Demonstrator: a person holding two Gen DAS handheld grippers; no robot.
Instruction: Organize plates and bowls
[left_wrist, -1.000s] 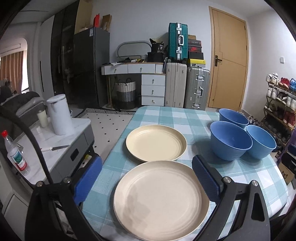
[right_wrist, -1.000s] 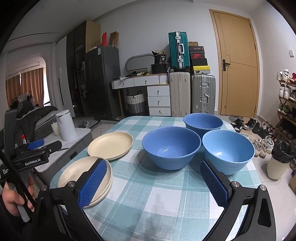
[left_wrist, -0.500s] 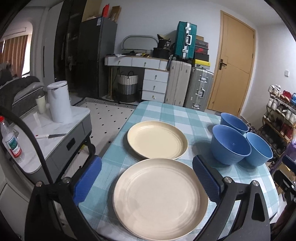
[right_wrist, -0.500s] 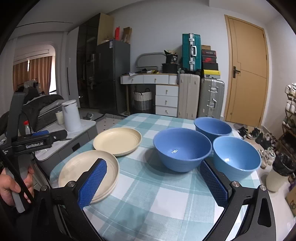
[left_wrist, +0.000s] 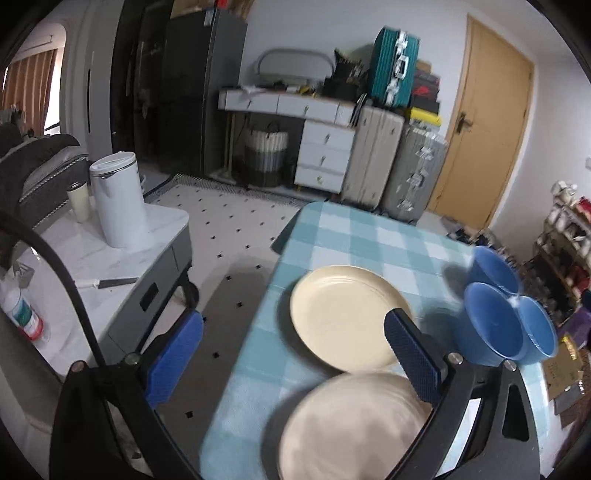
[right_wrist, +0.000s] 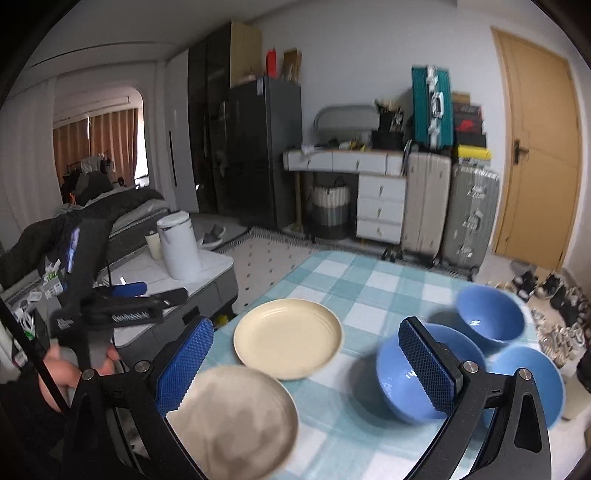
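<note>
From the left wrist camera, the left tongs (left_wrist: 291, 345) stand wide apart with nothing between the blue pads, hanging over the bench's left edge. On the checked bench (left_wrist: 354, 236) lie two cream plates: the far plate (left_wrist: 343, 317) sits flat and bare, and the near plate (left_wrist: 351, 424), blurred, lies just in front of it, partly behind the right pad. Three blue bowls (left_wrist: 491, 321) cluster at the bench's right side, touching or nearly so; their insides look bare.

From the right wrist camera, the right tongs (right_wrist: 306, 365) are likewise spread open, gripping nothing. The near plate (right_wrist: 236, 417) lies at the bench's near-left corner, the far plate (right_wrist: 288, 338) just beyond it. The three bowls (right_wrist: 487, 321) stand upright to the right, nothing visible in them. At far left a hand (right_wrist: 66, 373) holds the other tool's grip.
</note>
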